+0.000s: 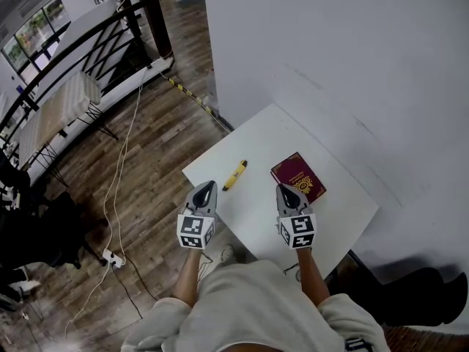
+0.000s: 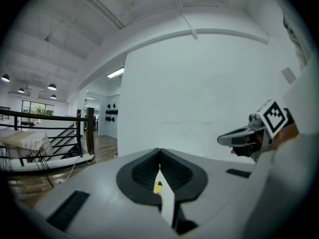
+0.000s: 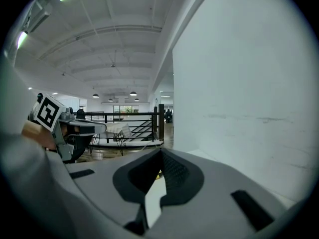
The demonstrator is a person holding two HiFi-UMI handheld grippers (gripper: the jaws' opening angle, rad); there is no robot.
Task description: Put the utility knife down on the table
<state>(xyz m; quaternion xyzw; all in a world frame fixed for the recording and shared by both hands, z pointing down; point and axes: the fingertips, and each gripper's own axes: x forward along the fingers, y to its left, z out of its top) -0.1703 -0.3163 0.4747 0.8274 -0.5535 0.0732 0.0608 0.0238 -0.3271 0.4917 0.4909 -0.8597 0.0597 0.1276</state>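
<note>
Over on the far left, just wood floor (image 1: 146, 196) and a power strip (image 1: 111, 258), down below the table edge. Next along, left gripper (image 1: 206, 185), clenched tight on nothing, tip poking over the near-left edge of the white table (image 1: 333, 215). Just past that tip and a bit to the right, yellow utility knife (image 1: 234, 175), lying flat on the tabletop and touching neither of the 2 grippers. Looks pretty much job done already. Then right gripper (image 1: 285, 189), also pinched closed and empty, tip sitting over the near corner of a red booklet (image 1: 298, 177). Can't tell if actually touching it or only above it.

What could go wrong from here? Honestly only a clumsy bump. Parked close to the table's left edge, so could probably get skated off onto the floor by a sideways swipe of the left gripper. Looks light and plastic on a slick top, so likely wouldn't take much. On the other side, could shove the booklet around with the right gripper, but no real drop risk with that much table behind it.

Pose-wise: left forearm (image 1: 189, 277) and right forearm (image 1: 311, 273) reaching forward side by side, grippers roughly parallel, pointing away from the body and tipped slightly down.
</note>
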